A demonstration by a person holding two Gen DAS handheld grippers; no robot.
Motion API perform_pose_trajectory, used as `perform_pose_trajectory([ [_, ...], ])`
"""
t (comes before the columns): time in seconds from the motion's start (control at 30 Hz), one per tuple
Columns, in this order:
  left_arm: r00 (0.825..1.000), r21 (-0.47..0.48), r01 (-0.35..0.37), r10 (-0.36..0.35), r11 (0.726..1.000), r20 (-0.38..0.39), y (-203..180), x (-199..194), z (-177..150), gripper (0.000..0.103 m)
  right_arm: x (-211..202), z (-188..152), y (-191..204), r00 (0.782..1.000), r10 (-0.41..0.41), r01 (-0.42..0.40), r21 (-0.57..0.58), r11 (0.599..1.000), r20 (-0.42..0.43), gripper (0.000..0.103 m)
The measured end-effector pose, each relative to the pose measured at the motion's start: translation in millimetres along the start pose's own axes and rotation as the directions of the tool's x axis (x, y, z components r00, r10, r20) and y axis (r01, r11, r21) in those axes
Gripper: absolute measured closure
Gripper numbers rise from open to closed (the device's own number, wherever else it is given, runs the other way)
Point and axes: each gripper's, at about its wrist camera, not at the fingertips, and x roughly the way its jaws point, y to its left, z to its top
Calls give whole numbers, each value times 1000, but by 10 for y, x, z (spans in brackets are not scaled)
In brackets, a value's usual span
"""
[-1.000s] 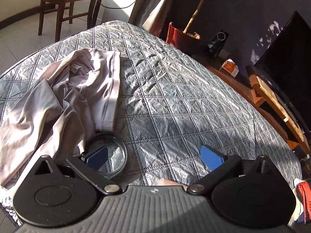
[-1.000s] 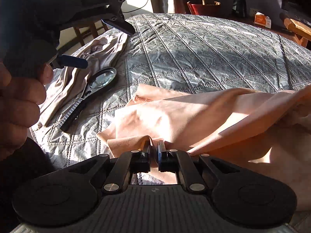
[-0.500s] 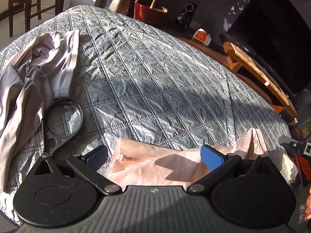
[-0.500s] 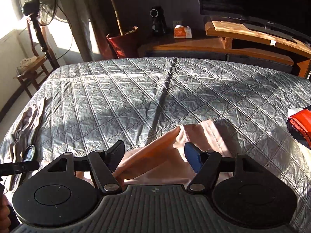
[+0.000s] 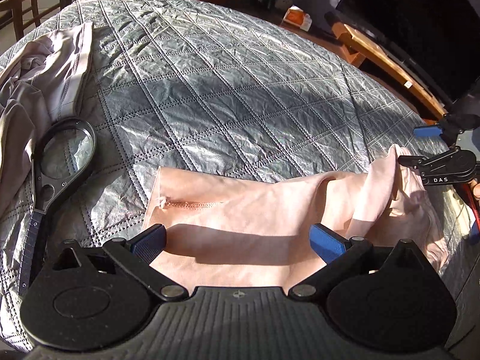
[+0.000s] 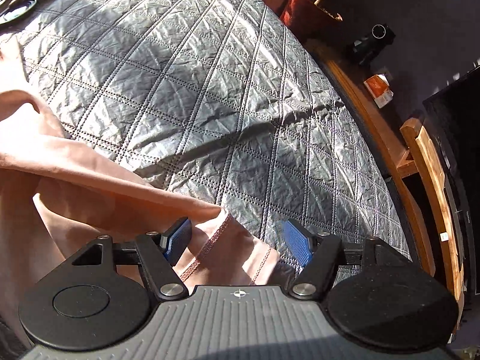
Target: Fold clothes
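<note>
The left hand-held gripper (image 5: 237, 237) hangs with its jaws spread wide and nothing between them, low over the near edge of the peach garment (image 5: 240, 210), which lies partly flattened on the quilted bed (image 5: 225, 75). The right hand-held gripper (image 6: 237, 241) is likewise released, its jaws parted either side of a stitched hem at the garment's bunched far end. The step looks like laying out and smoothing before the first fold. Next, each gripper likely needs to close on a corner or hem and pull the cloth taut. A magnifying glass (image 5: 64, 153) and a grey garment (image 5: 36, 69) lie off to the left
</note>
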Motion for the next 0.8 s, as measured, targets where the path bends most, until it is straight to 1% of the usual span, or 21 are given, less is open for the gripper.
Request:
perform_pose_trajectory([
  [0.03, 1000, 8, -5, 5, 1000, -5, -12, 10, -13, 2, 97, -12, -88, 999, 35, -35, 24, 999, -22, 27],
  [0.07, 1000, 15, -10, 10, 1000, -8, -24, 17, -22, 2, 171, -23, -111, 998, 48, -47, 12, 999, -50, 27],
  [0.1, 1000, 22, -16, 17, 1000, -8, -39, 23, -30, 1, 244, -34, -131, 995, 59, -60, -1, 998, -78, 23],
  [0.13, 1000, 32, -23, 23, 999, -7, -55, 27, -36, 1, 258, -43, -169, 995, 88, -88, 13, 996, -49, 21],
  [0.2, 999, 51, -36, 37, 998, -5, -90, 37, -49, 1, 302, -59, -256, 992, 118, -115, 61, 992, -49, 16],
  [0.27, 999, 76, -54, 54, 996, -1, -134, 53, -67, 1, 300, -93, -275, 991, 127, -124, 72, 990, -38, 15],
  [0.3, 998, 91, -65, 65, 994, 1, -158, 62, -75, 1, 281, -133, -264, 992, 123, -121, 66, 990, -27, 16],
  [0.33, 997, 106, -76, 76, 991, 3, -183, 72, -84, 1, 266, -160, -266, 990, 137, -135, 74, 988, -17, 19],
  [0.37, 997, 115, -83, 83, 990, 5, -201, 79, -90, 1, 253, -177, -282, 987, 162, -161, 93, 983, -10, 32],
  [0.4, 996, 119, -86, 86, 989, 7, -210, 84, -95, 1, 245, -189, -305, 979, 205, -204, 120, 972, 1, 50],
  [0.43, 996, 124, -89, 89, 988, 9, -219, 88, -100, 1, 237, -200, -328, 969, 248, -248, 146, 958, 13, 63],
  [0.47, 996, 128, -92, 91, 988, 11, -228, 93, -105, 1, 226, -199, -310, 968, 249, -248, 143, 958, 15, 70],
  [0.53, 995, 136, -98, 97, 986, 15, -247, 102, -115, 1, 219, -160, -276, 968, 250, -247, 139, 959, 1, 78],
  [0.57, 995, 140, -101, 100, 985, 16, -256, 107, -120, 1, 219, -138, -273, 968, 250, -247, 132, 960, -9, 80],
  [0.6, 995, 144, -104, 103, 984, 18, -266, 112, -124, 1, 220, -115, -271, 968, 250, -246, 125, 961, -20, 80],
  [0.63, 994, 148, -107, 105, 983, 20, -275, 117, -129, 1, 221, -93, -269, 968, 250, -245, 117, 962, -30, 79],
  [0.67, 994, 152, -110, 108, 982, 22, -284, 121, -134, 1, 221, -71, -266, 967, 250, -244, 110, 963, -41, 70],
  [0.7, 994, 155, -112, 110, 982, 23, -292, 125, -138, 1, 226, -56, -240, 977, 209, -205, 70, 976, -47, 47],
  [0.73, 994, 156, -114, 111, 981, 24, -277, 116, -142, 1, 231, -41, -212, 985, 165, -164, 28, 986, -52, 30],
  [0.77, 993, 158, -115, 112, 981, 24, -261, 109, -145, 1, 285, -24, -196, 989, 130, -132, -25, 991, -78, 5],
  [0.8, 993, 160, -116, 113, 980, 24, -266, 116, -140, 1, 318, -6, -253, 983, 165, -166, -12, 986, -86, 6],
])
